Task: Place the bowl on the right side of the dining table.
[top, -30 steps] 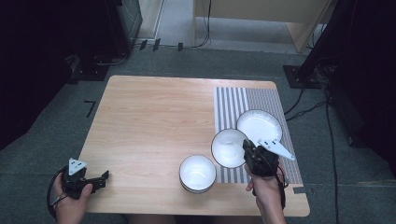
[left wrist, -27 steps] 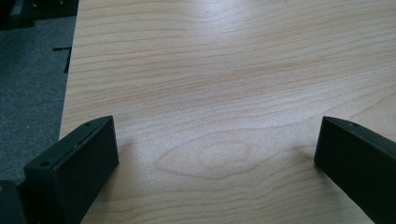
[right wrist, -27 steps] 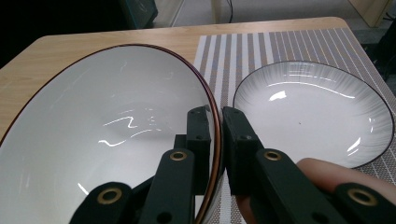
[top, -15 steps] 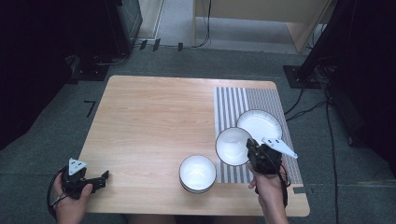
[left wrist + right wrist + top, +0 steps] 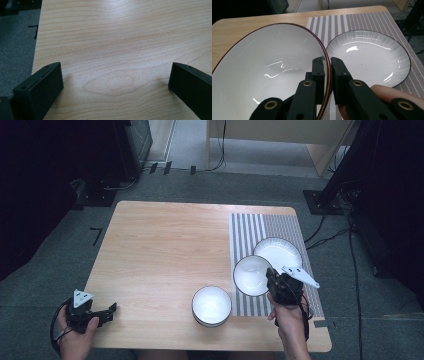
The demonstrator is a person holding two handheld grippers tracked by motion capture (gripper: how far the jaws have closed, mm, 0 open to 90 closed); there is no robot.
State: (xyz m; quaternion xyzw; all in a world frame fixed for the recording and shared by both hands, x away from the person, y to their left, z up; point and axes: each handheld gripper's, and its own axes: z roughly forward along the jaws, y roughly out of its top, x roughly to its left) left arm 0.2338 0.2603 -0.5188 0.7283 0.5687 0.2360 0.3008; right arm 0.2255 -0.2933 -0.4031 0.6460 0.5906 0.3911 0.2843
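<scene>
My right gripper (image 5: pixel 272 279) (image 5: pixel 329 66) is shut on the rim of a white bowl (image 5: pixel 251 274) (image 5: pixel 269 67) with a dark red edge, which sits tilted over the left part of the striped placemat (image 5: pixel 281 227) (image 5: pixel 352 23). A white plate (image 5: pixel 278 252) (image 5: pixel 368 56) lies on the placemat just behind and to the right of that bowl. A second white bowl (image 5: pixel 211 305) stands on the wooden table (image 5: pixel 160 250) near its front edge. Over the front left corner of the table (image 5: pixel 120 45) my left gripper (image 5: pixel 107 312) (image 5: pixel 116 82) is open with nothing between its jaws.
Grey carpet surrounds the table. Dark equipment stands and cables (image 5: pixel 330 227) lie on the floor at the right and back left. A light wooden cabinet (image 5: pixel 280 135) stands behind the table. Bare wood covers the left and middle.
My right gripper has moved slightly right and toward the front with the bowl in it, onto the placemat beside the plate. The left gripper has stayed put.
</scene>
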